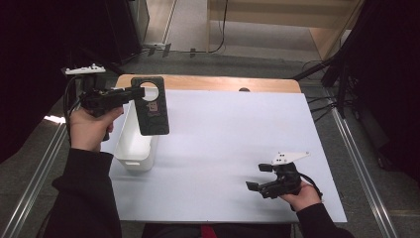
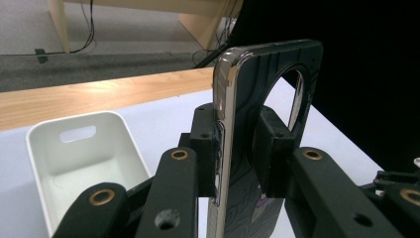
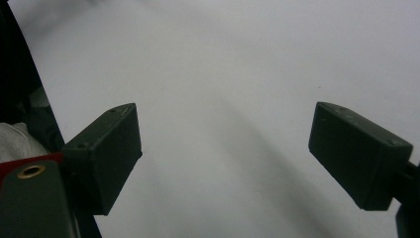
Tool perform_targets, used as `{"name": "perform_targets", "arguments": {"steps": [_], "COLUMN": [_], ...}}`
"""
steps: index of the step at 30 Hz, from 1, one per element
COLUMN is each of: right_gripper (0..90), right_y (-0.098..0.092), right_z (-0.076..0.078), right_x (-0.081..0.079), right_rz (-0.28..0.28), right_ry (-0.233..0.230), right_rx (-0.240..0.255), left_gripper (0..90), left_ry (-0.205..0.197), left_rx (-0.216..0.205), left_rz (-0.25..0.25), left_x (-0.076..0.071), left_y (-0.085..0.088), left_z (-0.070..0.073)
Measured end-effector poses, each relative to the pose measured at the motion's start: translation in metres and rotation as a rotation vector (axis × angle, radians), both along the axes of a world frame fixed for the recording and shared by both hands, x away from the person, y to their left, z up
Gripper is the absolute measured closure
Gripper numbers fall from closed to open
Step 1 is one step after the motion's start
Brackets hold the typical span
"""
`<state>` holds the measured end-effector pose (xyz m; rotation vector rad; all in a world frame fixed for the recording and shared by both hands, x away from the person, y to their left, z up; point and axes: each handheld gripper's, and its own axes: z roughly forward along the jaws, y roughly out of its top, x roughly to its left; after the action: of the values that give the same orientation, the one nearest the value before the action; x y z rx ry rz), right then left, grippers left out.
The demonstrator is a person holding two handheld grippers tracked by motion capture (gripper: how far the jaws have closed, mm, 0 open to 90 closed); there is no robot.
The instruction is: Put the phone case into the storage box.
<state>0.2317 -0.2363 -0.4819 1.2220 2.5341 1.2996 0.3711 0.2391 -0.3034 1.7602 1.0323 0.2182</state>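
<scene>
The left tool (image 1: 140, 92) is clamped on the dark phone case (image 1: 151, 106), hanging long axis down just above the white bin (image 1: 132, 144) (its likely drop), while the right tool (image 1: 258, 177) rests wide open and empty on the worktop (image 1: 223, 139).

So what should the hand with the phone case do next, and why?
Probably lower the phone case a little, down into the white bin. The left gripper has its jaws shut on the case's edge, holding it in the air by the bin, which looks empty. The right gripper rests open on the white table cover, away from it all.
</scene>
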Motion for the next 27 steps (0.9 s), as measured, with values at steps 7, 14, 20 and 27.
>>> {"name": "perform_targets", "arguments": {"steps": [7, 14, 20, 27], "right_gripper": [12.1, 12.1, 12.1, 12.1], "right_y": [0.001, 0.002, 0.003, 0.003], "right_z": [0.0, 0.0, 0.001, 0.0], "right_x": [0.002, 0.004, 0.004, 0.006], "right_rz": [0.007, 0.012, 0.01, 0.009], "right_ry": [0.0, -0.001, 0.001, 0.001], "right_rx": [-0.001, 0.0, 0.002, -0.001], "left_gripper": [73.0, 72.9, 72.9, 72.9], "left_ry": [-0.012, -0.023, -0.035, -0.045], "left_rx": [0.007, 0.021, 0.031, 0.062], "left_rz": [0.019, 0.029, 0.019, 0.019], "left_x": [0.01, 0.023, 0.033, 0.047], "left_y": [0.007, 0.007, 0.0, -0.008], "left_z": [0.003, 0.008, 0.014, 0.022]}}
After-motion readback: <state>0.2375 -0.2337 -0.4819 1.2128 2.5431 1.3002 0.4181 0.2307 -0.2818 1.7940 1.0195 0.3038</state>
